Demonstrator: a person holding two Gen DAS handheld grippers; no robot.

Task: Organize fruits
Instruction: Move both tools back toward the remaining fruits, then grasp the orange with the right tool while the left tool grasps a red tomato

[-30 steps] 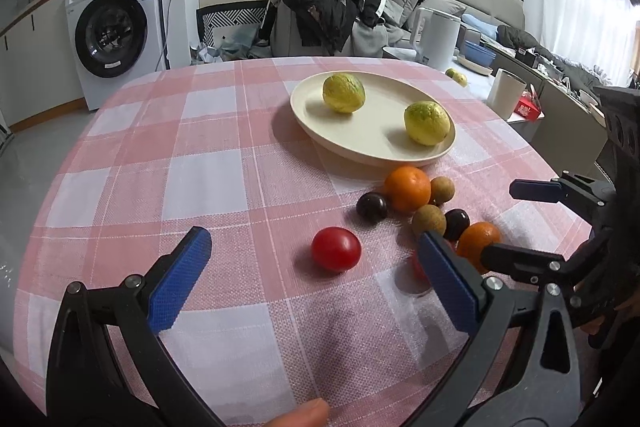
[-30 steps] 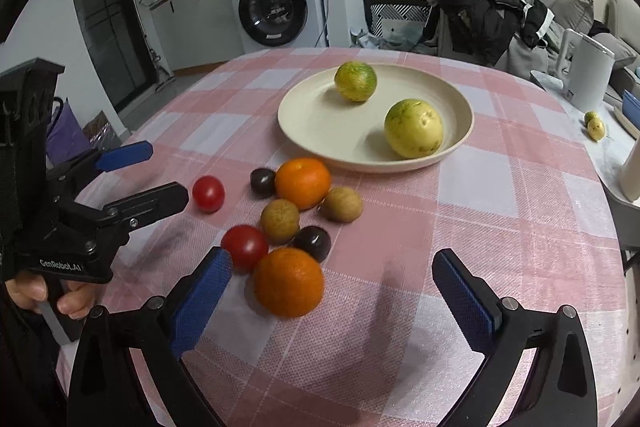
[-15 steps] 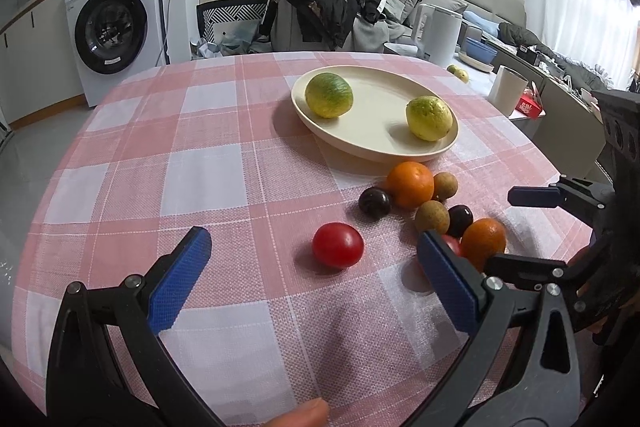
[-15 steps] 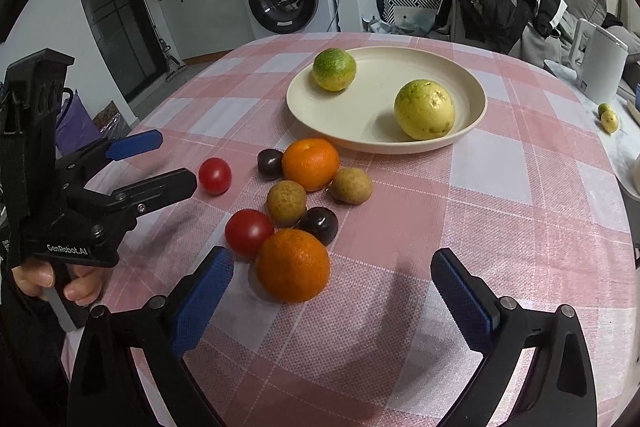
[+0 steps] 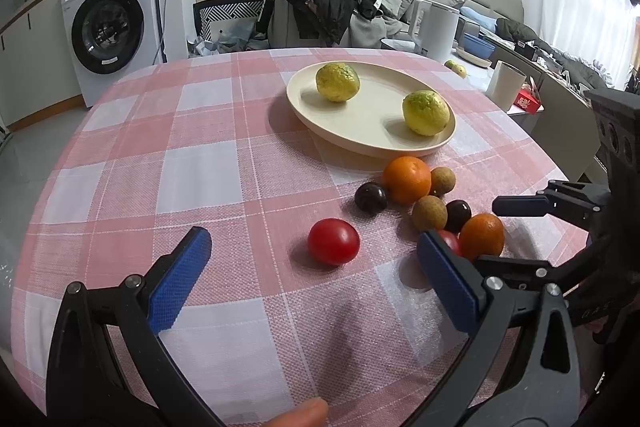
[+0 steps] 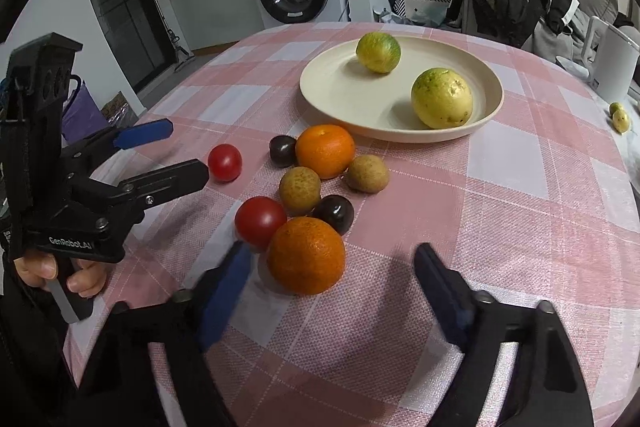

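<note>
- The right claw stands released, its blue pads spread on either side of the nearest orange, which lies on the checked surface between them without touching either.
- The left claw is likewise released and holds nothing; a red tomato lies just beyond its fingertips, nearer the plate.
- Against the nearest orange, on its plate side, sit a second tomato, a dark plum and a brown longan.
- Closer to the plate lie another longan, a second orange and a second plum touching that orange.
- The cream plate stands just beyond this cluster, holding two yellow-green citrus fruits set apart from each other.
- Past the plate a white kettle and a washing machine stand off the surface.
</note>
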